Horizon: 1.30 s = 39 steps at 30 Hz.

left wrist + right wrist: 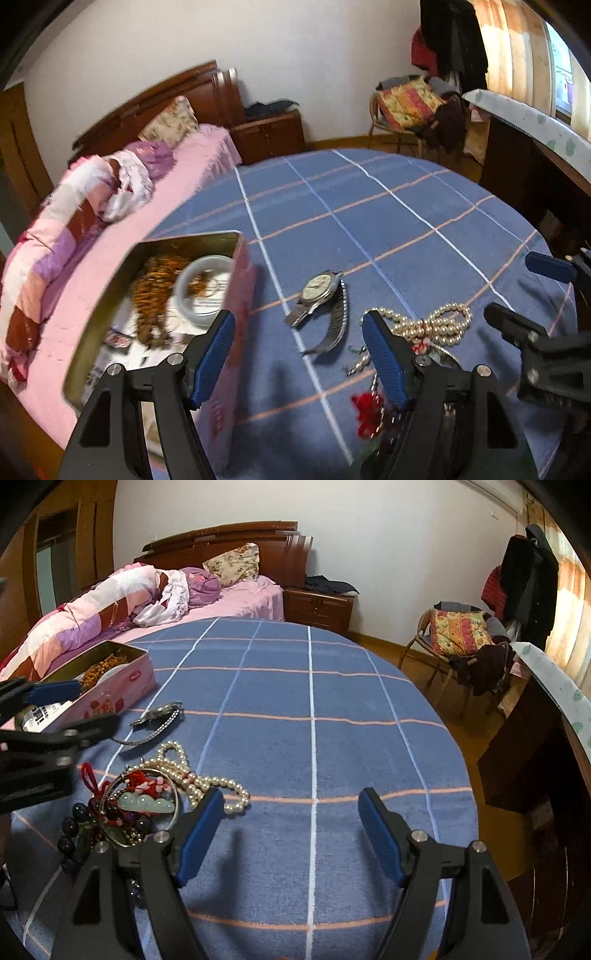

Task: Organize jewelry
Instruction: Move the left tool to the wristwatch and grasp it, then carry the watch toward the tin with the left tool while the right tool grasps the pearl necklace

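A pink tin box (236,295) (122,690) lies open on the blue checked cloth (369,229) (314,709), holding orange beads (155,288) and a white bangle (201,291). A metal wristwatch (321,295) (159,716) lies beside the box. A pearl necklace (436,325) (199,779) and a heap of red-tasselled charms and dark beads (136,805) (369,410) lie nearer. My left gripper (297,321) is open, one finger over the box, the other by the pearls. My right gripper (291,801) is open over bare cloth, right of the pearls.
The cloth covers a round table. A bed (221,598) with pink bedding stands behind it at the left. A wooden nightstand (317,605), a chair piled with clothes (465,642) and a dark desk (535,768) stand at the right.
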{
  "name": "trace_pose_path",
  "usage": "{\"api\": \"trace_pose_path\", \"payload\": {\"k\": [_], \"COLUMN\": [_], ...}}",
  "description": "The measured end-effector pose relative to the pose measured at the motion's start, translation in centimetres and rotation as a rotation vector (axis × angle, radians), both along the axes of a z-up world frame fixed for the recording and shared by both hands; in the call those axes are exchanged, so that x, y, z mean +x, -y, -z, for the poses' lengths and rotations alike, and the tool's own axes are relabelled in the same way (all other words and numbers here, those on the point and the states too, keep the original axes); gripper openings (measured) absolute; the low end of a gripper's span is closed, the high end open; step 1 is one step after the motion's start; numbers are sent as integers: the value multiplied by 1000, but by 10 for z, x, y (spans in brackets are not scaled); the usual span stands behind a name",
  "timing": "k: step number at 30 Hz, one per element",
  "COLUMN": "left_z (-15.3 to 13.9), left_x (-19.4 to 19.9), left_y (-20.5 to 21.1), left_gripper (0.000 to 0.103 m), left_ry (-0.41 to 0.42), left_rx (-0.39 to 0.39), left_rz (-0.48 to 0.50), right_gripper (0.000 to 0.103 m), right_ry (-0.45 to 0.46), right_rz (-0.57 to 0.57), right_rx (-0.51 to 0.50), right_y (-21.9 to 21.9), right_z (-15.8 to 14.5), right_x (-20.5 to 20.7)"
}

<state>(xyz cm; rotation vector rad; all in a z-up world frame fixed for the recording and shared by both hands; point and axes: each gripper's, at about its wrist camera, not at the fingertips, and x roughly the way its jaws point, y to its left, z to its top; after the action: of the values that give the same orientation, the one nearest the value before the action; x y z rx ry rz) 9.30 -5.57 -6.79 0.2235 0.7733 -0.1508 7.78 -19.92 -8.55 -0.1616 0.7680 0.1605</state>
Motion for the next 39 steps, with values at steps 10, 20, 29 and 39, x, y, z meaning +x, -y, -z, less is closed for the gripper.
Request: {"api": "trace_pose_path", "payload": {"k": [10, 20, 29, 39], "left_z": [26, 33, 14, -22], "left_x": [51, 58, 48, 18], "left_y": [28, 30, 13, -4], "left_gripper": [70, 29, 14, 13], "left_ry": [-86, -91, -79, -15], "left_rx": [36, 75, -29, -144], "left_rz": [11, 12, 12, 22], "right_gripper": [78, 78, 74, 48], "right_ry": [-9, -8, -41, -148], "right_rz": [9, 15, -45, -134], "right_rx": [13, 37, 49, 68], "right_y": [6, 13, 1, -17], "right_z": [2, 1, 2, 13], "right_x": [2, 5, 6, 16]}}
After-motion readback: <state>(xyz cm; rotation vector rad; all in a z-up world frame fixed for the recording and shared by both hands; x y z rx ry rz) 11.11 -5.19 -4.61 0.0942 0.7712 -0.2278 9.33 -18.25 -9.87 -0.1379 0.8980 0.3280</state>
